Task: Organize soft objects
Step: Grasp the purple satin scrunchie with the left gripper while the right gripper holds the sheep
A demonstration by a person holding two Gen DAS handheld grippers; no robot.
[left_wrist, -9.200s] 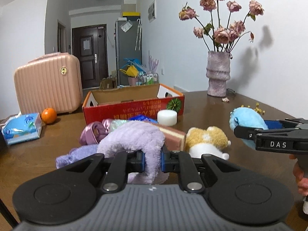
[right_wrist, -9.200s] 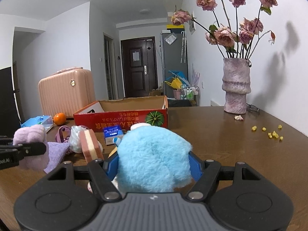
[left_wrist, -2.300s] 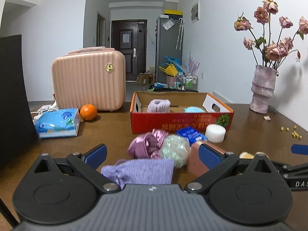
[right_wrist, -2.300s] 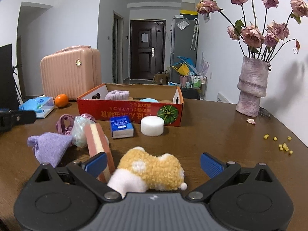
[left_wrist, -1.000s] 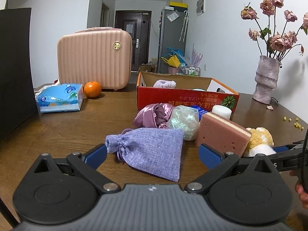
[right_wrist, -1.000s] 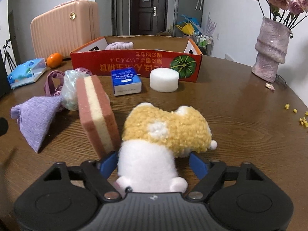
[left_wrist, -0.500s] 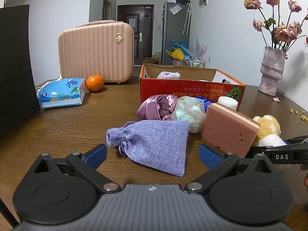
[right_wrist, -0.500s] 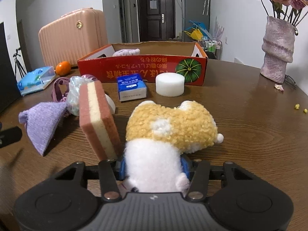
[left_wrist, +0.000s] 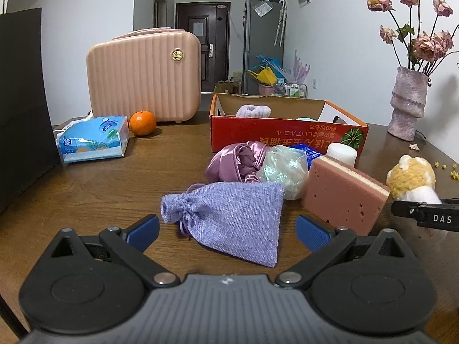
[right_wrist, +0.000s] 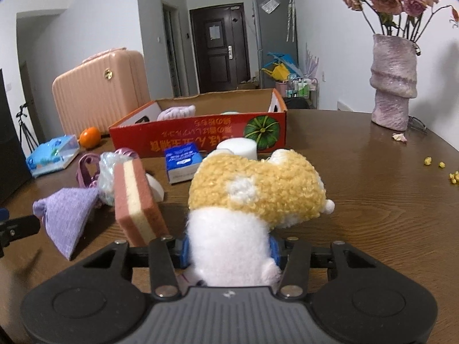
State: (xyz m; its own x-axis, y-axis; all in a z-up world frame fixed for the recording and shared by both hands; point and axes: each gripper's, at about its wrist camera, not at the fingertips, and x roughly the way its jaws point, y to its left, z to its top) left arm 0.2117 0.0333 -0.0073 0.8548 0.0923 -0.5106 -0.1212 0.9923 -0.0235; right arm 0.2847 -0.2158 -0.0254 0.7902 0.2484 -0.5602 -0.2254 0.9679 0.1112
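Observation:
My right gripper (right_wrist: pixel 228 250) is shut on a yellow and white plush toy (right_wrist: pixel 255 195) and holds it above the table; the toy also shows in the left wrist view (left_wrist: pixel 410 179). My left gripper (left_wrist: pixel 228 230) is open, its jaws on either side of a purple drawstring pouch (left_wrist: pixel 229 218) lying on the table. A pink sponge (left_wrist: pixel 341 193), a clear crinkly bag (left_wrist: pixel 282 172) and a purple satin scrunchie (left_wrist: pixel 235 162) lie behind the pouch. The red cardboard box (left_wrist: pixel 287 139) holds a lilac fluffy item (left_wrist: pixel 254 111) and a blue plush.
A pink suitcase (left_wrist: pixel 143 77), an orange (left_wrist: pixel 142 119) and a tissue pack (left_wrist: pixel 93 139) stand at the left. A white foam cylinder (right_wrist: pixel 236 147) and a blue packet (right_wrist: pixel 183 162) lie before the box. A vase of dried roses (right_wrist: pixel 391 83) stands at the right.
My right gripper closed on the plush toy and lifted it. My left gripper stayed open and moved closer to the purple pouch. Earlier, the lilac and blue items went into the box.

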